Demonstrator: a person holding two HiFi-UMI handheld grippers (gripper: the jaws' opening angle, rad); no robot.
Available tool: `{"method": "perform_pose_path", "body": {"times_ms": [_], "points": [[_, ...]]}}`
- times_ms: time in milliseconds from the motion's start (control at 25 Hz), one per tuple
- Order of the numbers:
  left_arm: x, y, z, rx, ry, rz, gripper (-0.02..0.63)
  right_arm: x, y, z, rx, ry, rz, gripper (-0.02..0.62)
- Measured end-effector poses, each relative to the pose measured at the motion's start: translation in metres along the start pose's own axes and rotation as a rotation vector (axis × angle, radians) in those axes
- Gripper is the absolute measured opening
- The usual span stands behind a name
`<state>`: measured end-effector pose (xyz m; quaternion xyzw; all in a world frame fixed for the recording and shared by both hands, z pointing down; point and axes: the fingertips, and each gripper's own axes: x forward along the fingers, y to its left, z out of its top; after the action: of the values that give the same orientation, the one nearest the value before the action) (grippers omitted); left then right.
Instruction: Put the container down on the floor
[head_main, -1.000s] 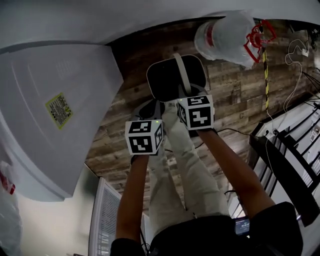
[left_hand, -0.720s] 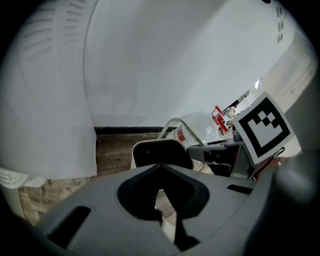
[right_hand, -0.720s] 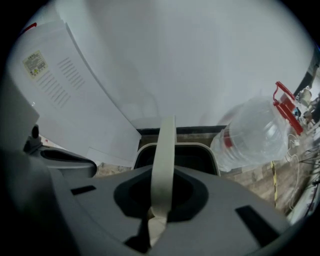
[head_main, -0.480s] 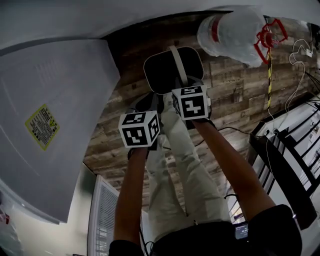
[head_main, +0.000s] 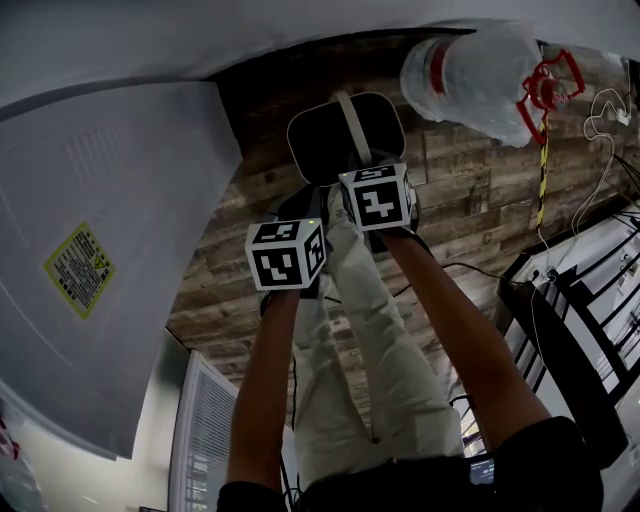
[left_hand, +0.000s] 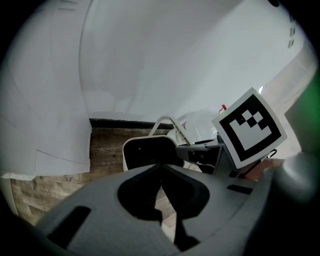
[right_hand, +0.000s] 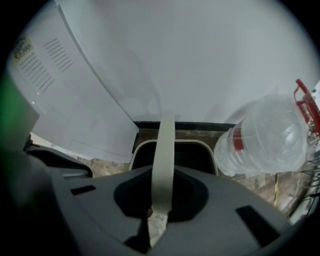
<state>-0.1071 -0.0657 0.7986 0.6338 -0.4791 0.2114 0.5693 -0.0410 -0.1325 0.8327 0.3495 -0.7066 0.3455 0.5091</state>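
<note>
While right gripper (right_hand: 157, 220) clamps its thin handle (right_hand: 163, 165), container (head_main: 320, 145) prob. light, stiff plastic; hold handle mid-span. Left gripper (left_hand: 161, 200) clenched, empty.

Showing wood-plank floor (head_main: 470, 215), bearing a clear red-handled water jug (head_main: 470, 70) and adjoining a white appliance (head_main: 110, 250).

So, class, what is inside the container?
Nothing shows inside the container, only a dark interior; its handle, held by the right gripper, crosses the opening, and shadow hides the bottom.
</note>
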Motion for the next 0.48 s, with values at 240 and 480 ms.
{"method": "perform_pose_path", "body": {"times_ms": [240, 480], "points": [[-0.003, 0.009, -0.002, -0.01, 0.008, 0.025, 0.014, 0.008, 0.001, 0.008, -0.028, 0.0, 0.0, 0.031], [0.005, 0.025, 0.004, -0.046, -0.02, 0.043, 0.014, 0.023, 0.0, 0.018, -0.029, -0.017, 0.011, 0.031]]}}
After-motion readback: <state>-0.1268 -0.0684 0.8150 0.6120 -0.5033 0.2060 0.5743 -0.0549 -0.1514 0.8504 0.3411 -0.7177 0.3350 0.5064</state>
